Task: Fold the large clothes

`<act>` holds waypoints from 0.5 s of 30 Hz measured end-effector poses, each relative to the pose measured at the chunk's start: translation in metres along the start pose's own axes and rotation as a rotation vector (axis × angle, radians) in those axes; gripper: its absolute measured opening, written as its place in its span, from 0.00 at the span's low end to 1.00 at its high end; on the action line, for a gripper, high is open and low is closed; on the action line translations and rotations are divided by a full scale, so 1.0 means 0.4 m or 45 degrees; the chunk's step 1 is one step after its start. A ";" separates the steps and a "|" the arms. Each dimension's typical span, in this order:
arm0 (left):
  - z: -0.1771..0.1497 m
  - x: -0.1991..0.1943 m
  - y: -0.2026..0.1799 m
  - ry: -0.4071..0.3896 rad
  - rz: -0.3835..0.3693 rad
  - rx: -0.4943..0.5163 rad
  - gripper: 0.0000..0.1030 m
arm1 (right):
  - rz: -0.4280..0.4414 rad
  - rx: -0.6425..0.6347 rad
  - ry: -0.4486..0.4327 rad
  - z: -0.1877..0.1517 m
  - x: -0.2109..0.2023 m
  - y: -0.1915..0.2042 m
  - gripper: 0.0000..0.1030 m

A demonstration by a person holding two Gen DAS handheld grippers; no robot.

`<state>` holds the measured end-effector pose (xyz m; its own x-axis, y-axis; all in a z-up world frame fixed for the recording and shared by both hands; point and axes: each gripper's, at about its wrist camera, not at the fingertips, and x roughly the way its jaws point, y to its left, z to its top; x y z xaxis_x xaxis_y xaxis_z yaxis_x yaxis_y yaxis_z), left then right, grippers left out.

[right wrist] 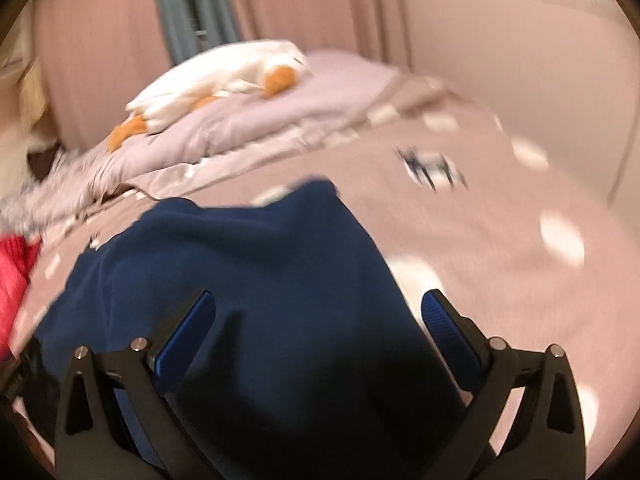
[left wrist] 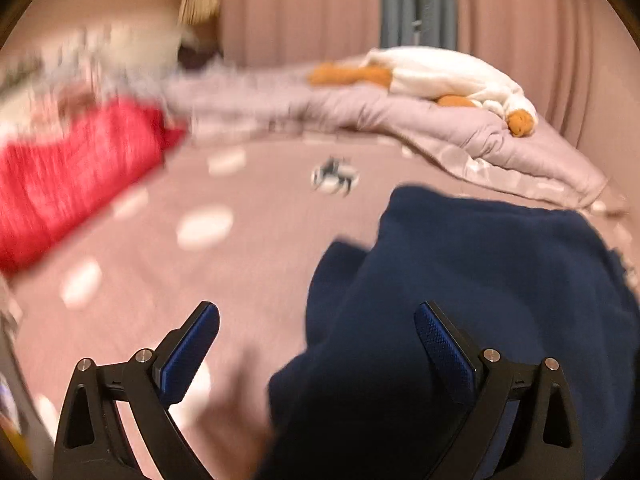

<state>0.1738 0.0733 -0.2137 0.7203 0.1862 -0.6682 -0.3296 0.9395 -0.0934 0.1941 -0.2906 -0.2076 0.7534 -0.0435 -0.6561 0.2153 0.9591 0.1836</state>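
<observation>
**Both grippers spread wide over the navy garment**

While both views are smearing with motion blur, I am holding my left gripper (left wrist: 316,320) with its fingers spread wide, gripping nothing; the navy garment (left wrist: 480,280) is lying bunched on the bed ahead and to the right of this tool, its near fold running down between the two blue pads (left wrist: 192,356) and passing behind the right-hand one, though I cannot tell whether cloth and pad are touching; the left-hand pad is hanging over bare pink bedsheet (left wrist: 240,280) with pale spots.

Through the other camera, my right gripper (right wrist: 320,316) is also standing wide, closing on nothing; the navy garment (right wrist: 260,280) is filling the space between its fingers (right wrist: 452,332) and spreading off to the left, with the left-hand pad sitting over the cloth and the right-hand one at the garment's edge, over the pink bedsheet (right wrist: 500,240).

Far ahead of the left tool, a lilac quilt (left wrist: 400,116) is lying heaped across the bed, and a white and orange plush toy (left wrist: 440,76) is resting on top of it; off to the far left, a red knitted garment (left wrist: 68,176) is lying well apart from the navy one; a small black and white object (left wrist: 334,178), too blurred to identify, is sitting on the sheet between the quilt and the navy cloth; pink curtains (left wrist: 300,8) are hanging behind everything.
</observation>
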 end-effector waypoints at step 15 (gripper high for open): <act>-0.091 0.010 0.192 0.251 -0.464 -0.395 0.96 | 0.130 0.302 0.168 -0.053 -0.011 -0.146 1.00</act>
<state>0.1290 0.1358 -0.2504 0.7033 -0.2230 -0.6750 -0.2656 0.7983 -0.5405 0.1651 -0.3404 -0.2307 0.6946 0.1018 -0.7122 0.2937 0.8636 0.4098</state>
